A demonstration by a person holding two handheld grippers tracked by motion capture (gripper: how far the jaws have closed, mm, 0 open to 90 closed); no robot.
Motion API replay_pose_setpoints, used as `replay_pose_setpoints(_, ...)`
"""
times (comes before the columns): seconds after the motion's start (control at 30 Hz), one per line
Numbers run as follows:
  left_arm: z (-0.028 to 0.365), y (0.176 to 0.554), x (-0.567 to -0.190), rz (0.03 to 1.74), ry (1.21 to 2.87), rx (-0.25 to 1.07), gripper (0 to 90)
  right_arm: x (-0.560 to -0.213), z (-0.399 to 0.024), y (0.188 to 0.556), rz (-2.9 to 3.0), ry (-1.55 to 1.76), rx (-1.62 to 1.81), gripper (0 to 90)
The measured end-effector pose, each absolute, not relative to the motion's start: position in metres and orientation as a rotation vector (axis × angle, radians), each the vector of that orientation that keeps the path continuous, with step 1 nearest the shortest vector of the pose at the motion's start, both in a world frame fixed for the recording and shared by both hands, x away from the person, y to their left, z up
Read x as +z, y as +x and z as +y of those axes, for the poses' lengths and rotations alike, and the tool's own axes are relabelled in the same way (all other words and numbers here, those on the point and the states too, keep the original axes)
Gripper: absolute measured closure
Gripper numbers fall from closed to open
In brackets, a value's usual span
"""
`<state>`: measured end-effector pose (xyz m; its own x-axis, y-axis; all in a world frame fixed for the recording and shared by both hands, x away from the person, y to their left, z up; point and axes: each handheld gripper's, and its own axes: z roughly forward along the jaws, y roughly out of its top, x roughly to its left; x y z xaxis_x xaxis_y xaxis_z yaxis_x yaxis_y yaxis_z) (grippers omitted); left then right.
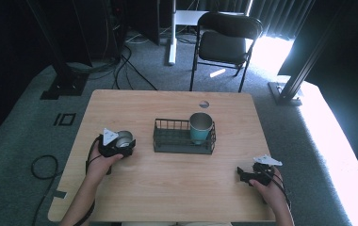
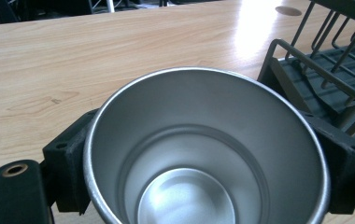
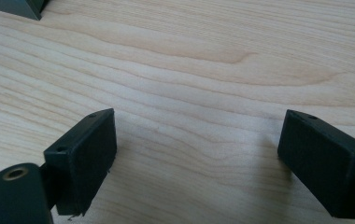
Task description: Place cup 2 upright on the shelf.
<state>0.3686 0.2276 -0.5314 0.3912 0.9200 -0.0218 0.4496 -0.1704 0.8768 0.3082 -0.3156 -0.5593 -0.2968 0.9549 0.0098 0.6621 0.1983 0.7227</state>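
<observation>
A silver metal cup (image 1: 124,138) stands upright at the left of the wooden table (image 1: 177,188). My left gripper (image 1: 123,142) is shut on it. In the left gripper view the cup's open mouth (image 2: 203,154) sits between the two black pads (image 2: 68,172), which press on its sides. My right gripper (image 1: 243,175) rests low over the table's front right. It is open, with only bare wood between its fingertips (image 3: 84,154). A teal cup (image 1: 199,128) stands upright in the right end of a dark wire basket (image 1: 183,149) at mid-table.
The basket's near corner (image 2: 325,70) lies just right of the silver cup. A round cable hole (image 1: 204,104) marks the table's far edge. A black folding chair (image 1: 224,42) stands behind the table, and cables lie on the floor at the left.
</observation>
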Motion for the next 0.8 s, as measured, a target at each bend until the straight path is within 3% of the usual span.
replay_pose_setpoints(0.8, 0.229, 0.371, -0.501, 1.159, 1.756, 0.655, 14.0, -0.559, -0.316, 0.308, 2.035, 1.504, 0.878, 11.3)
